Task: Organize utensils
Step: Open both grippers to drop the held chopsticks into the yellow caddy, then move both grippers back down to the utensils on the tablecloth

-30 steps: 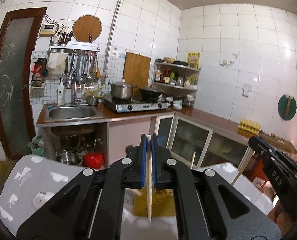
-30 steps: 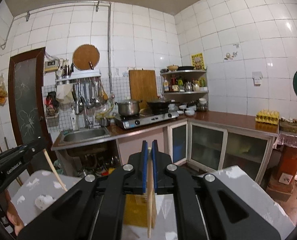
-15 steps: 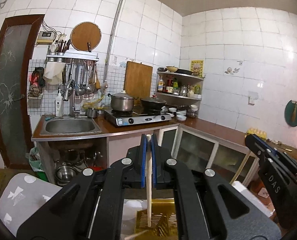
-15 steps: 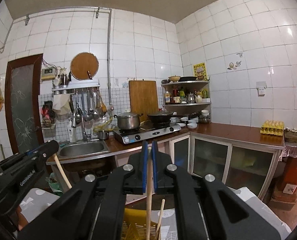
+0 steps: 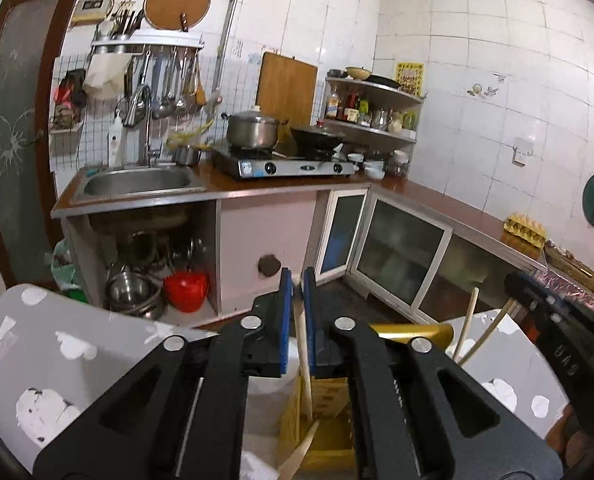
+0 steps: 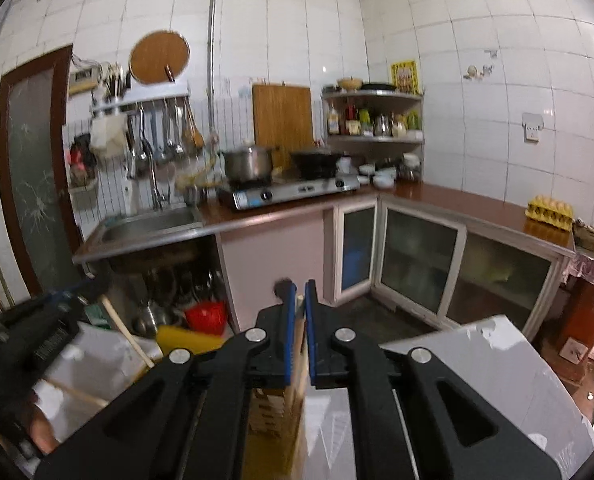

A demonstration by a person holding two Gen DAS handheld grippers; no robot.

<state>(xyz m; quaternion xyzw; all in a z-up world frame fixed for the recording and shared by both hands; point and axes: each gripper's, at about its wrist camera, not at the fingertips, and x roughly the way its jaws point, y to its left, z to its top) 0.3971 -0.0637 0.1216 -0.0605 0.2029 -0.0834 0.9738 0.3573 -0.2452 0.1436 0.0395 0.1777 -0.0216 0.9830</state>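
The left gripper [image 5: 297, 320] is holding a pale wooden chopstick [image 5: 304, 356], its blue-padded jaws clamped on the stick near its upper end. The stick is hanging almost upright, and its lower tip is dipping into the yellow slotted utensil basket [image 5: 329, 432] that is standing on the near bench [image 5: 37, 364], which is wearing a grey cloth with white patches. Another pale utensil end [image 5: 297, 456] is leaning in the near part of the basket.

The right gripper [image 6: 300, 320] is gripping a second wooden chopstick [image 6: 298, 344] in the same way, jaws closed on it, with the stick pointing down over the basket [image 6: 273, 412]. From the left wrist view, that gripper [image 5: 557, 344] is sitting to the right, with two light sticks [image 5: 467, 328] rising just beside it.

Far across the room, a steel sink [image 5: 137, 180] is lying at the left of the brown counter, a steel pot [image 5: 252, 130] is sitting on the gas stove [image 5: 285, 166], and an egg tray [image 5: 524, 229] is resting far right.
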